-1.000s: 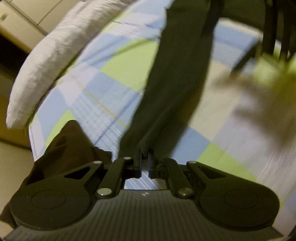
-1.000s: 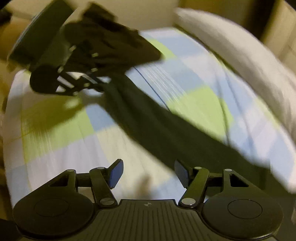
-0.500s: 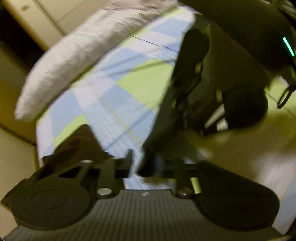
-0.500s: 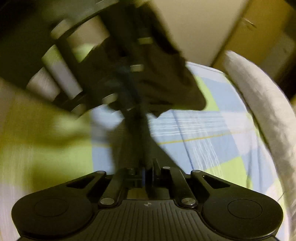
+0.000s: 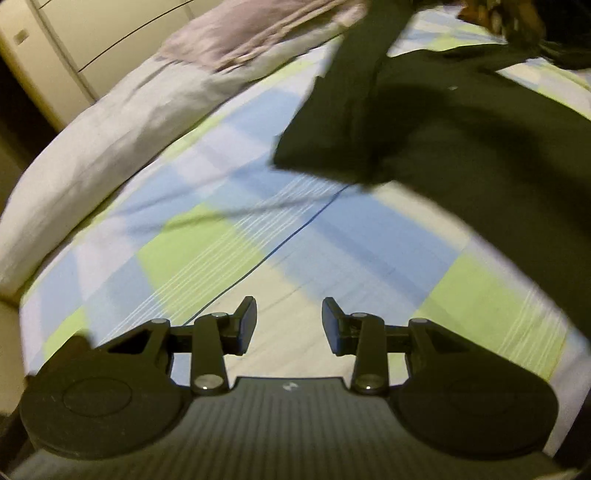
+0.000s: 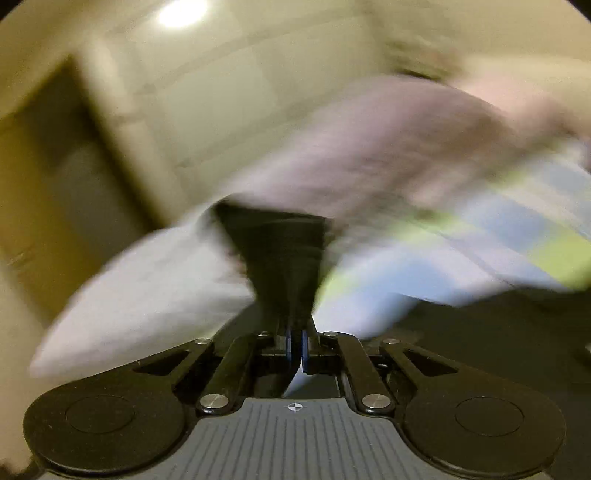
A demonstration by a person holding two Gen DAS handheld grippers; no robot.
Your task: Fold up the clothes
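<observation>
Pinching dark garment [image 6: 280,258], right gripper [image 6: 295,345] fingers closed; left gripper [image 5: 289,323] fingers apart, empty; no legible writing.

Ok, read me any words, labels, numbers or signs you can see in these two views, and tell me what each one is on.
No readable words or numbers in either view.
Small white emblem on the grey ribbed body of the left gripper: a mark, not letters.
Small white crosshair mark on the right gripper body: a symbol only.
Small pale plate on the cream cupboard front: too small and blurred to read.
The checked blue, green and white bedsheet and the dark green garment show no print.
</observation>
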